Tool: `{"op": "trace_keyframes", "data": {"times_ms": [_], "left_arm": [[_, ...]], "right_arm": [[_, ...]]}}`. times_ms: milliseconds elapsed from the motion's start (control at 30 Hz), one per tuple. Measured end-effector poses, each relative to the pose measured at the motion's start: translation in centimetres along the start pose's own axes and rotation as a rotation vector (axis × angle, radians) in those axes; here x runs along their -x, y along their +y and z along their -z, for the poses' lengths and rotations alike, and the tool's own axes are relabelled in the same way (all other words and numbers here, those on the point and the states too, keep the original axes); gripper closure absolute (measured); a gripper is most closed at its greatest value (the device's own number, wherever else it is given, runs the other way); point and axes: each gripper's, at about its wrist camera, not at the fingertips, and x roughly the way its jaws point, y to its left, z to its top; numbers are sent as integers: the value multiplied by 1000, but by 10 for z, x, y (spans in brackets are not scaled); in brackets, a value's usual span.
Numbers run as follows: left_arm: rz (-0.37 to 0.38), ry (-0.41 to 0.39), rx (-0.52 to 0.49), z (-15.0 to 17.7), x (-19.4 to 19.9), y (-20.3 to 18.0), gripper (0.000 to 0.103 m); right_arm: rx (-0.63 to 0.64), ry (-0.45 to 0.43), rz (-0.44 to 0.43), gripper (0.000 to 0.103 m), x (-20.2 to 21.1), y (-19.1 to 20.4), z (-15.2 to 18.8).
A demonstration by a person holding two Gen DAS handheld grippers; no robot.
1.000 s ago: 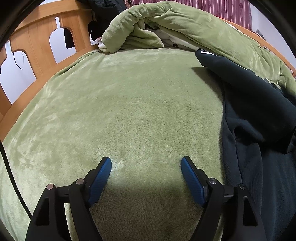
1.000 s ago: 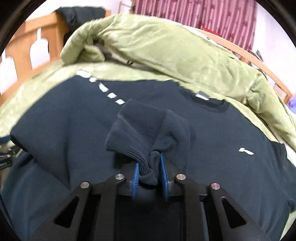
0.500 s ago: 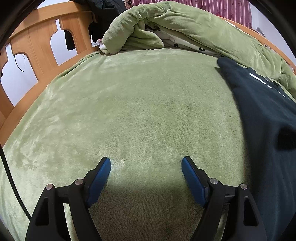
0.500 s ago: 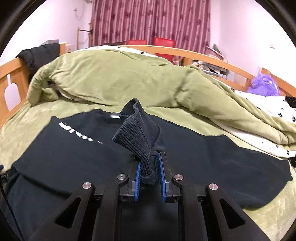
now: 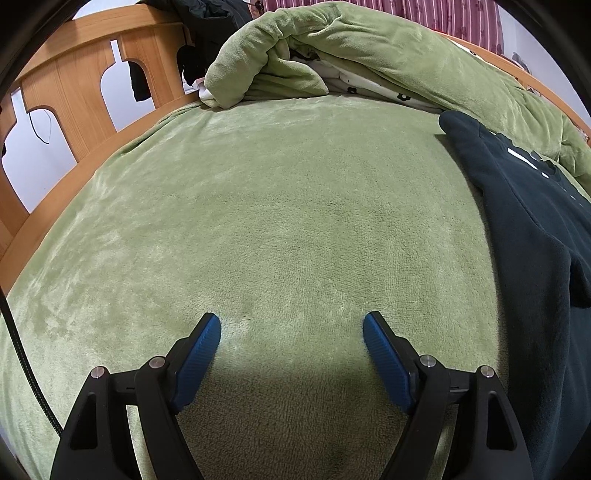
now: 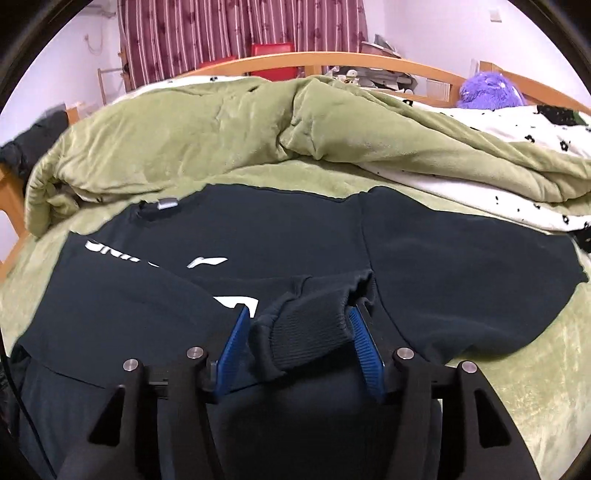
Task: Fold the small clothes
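Observation:
A dark navy sweatshirt [image 6: 288,236] with white lettering lies spread on the green bed cover [image 6: 524,362]. Its left sleeve is folded across the chest, and the ribbed cuff [image 6: 306,328] lies between the spread blue pads of my right gripper [image 6: 299,314], which is open. The sweatshirt's edge also shows in the left wrist view [image 5: 532,229] at the right. My left gripper [image 5: 291,325] is open and empty, low over the bare green cover [image 5: 258,221], left of the sweatshirt.
A bunched green duvet [image 6: 221,129] with a white spotted lining lies behind the sweatshirt. A wooden bed frame [image 5: 74,92] runs along the left, with dark clothes [image 5: 207,29] hung on it. A purple plush toy [image 6: 487,92] sits at the far right.
My right gripper carried the cuff across the sweatshirt, lowered it onto the chest and opened, letting the cuff go. The left gripper stayed open over the green cover.

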Motion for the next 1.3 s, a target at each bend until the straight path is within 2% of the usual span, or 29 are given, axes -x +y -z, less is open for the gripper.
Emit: {"op": "trace_keyframes", "data": {"times_ms": [33,67,100,233,300,400,433,467,533,633,700,800,867,933,1033,1100,1200,1300], "left_arm": [[0,0,0,0,0,0,24],[0,0,0,0,0,0,24],[1,0,1,0,0,0,24],[0,0,0,0,0,0,24],[1,0,1,0,0,0,24],[-1,0,0,0,0,0,24],[0,0,1,0,0,0,24],[0,0,1,0,0,0,24],[0,0,1,0,0,0,24],[-1,0,1,0,0,0,24],[0,0,2,0,0,0,24],[-1,0,1,0,0,0,24],[0,0,2,0,0,0,24],[0,0,2,0,0,0,24],[2,-4,3,0,0,0,24],[1,-6,4,0,0,0,24],[-2,-14,1,0,3,-1,24],[4,-22,3,0,7,0,24]], "right_arm": [[19,0,17,57,-2,2,2],[44,-4,43,70,-3,5,4],[65,-8,58,87,-4,7,4],[77,-85,2,91,13,7,-2],[66,-98,23,91,16,3,-6],[55,-17,71,88,-1,-3,-2],[62,17,112,84,-10,-4,1],[67,44,149,74,-15,-6,3],[49,59,171,71,-17,-13,4],[-18,-27,182,67,1,-21,-2],[-41,-84,161,57,12,-21,-5],[8,-105,126,50,12,-8,-2],[78,-53,128,48,-2,5,5],[134,17,167,48,-23,14,15],[155,95,223,49,-43,19,26],[149,77,226,49,-34,18,22],[95,30,175,48,-11,13,15],[42,-32,135,40,19,11,11]]}}
